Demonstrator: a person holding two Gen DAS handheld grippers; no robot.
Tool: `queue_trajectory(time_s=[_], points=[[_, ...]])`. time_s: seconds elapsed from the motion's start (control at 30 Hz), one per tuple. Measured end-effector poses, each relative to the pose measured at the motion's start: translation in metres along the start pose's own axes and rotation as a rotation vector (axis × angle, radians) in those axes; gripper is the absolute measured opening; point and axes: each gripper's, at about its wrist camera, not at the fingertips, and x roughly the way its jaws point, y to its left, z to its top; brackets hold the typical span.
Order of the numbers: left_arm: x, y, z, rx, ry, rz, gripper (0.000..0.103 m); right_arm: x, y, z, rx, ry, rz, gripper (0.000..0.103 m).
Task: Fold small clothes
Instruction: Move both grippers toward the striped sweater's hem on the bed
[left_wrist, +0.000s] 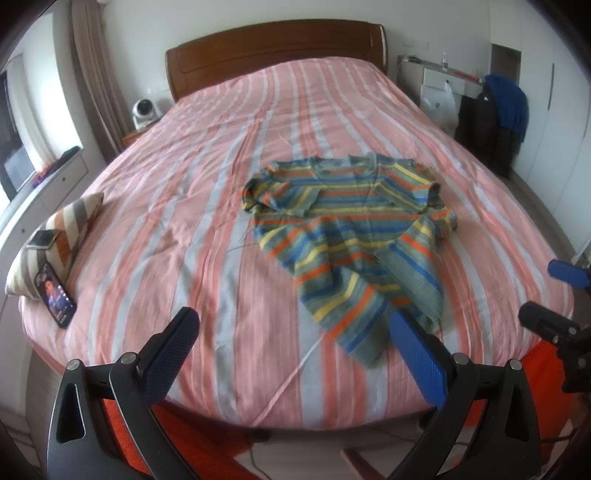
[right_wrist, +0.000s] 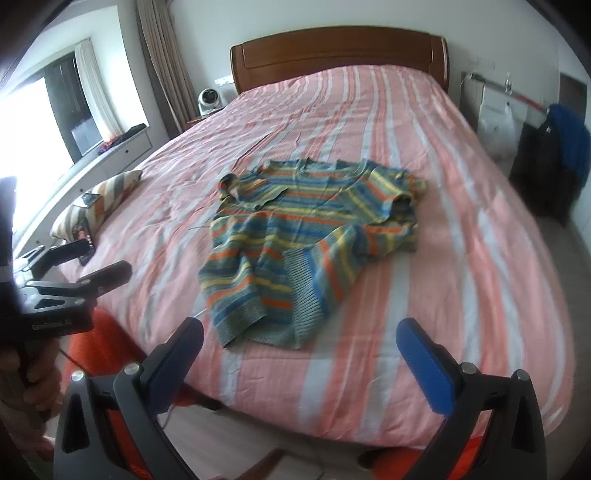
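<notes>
The striped sweater (right_wrist: 303, 243) lies crumpled on the bed (right_wrist: 461, 206), at twelve o'clock from your claws. Your left claw (left_wrist: 291, 354) and right claw (right_wrist: 299, 362) both gape wide, empty, short of the near hem.

A small knitted sweater (left_wrist: 347, 229) with green, blue, yellow and orange stripes lies crumpled on the bed (left_wrist: 184, 206). Its collar points toward the headboard. The ribbed hem is bunched and turned over near the foot edge.

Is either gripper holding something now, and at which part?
Nothing is held: left gripper and right gripper are open, short of the striped sweater.
</notes>
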Motion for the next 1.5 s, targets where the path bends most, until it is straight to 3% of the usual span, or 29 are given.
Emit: queue_trajectory(time_s=[0.17,0.43,0.57,0.7,1.5], points=[[0.000,-0.001,-0.002,-0.001,0.005,0.004,0.103,-0.007,0.008,0.005,-0.069,-0.046,-0.084,0.103],[-0.001,0.004,0.001,-0.028,-0.002,0.027,0.103,-0.008,0.016,0.009,-0.092,-0.072,-0.109,0.103],[0.005,0.011,-0.001,-0.057,0.011,0.035,0.103,-0.009,0.020,0.016,-0.101,-0.082,-0.170,0.103],[0.017,0.011,-0.005,-0.068,0.058,0.035,0.103,-0.004,0.016,0.015,-0.089,-0.064,-0.212,0.103],[0.018,-0.007,-0.003,-0.027,0.054,0.034,0.103,0.006,-0.004,0.008,-0.028,-0.014,-0.327,0.103]])
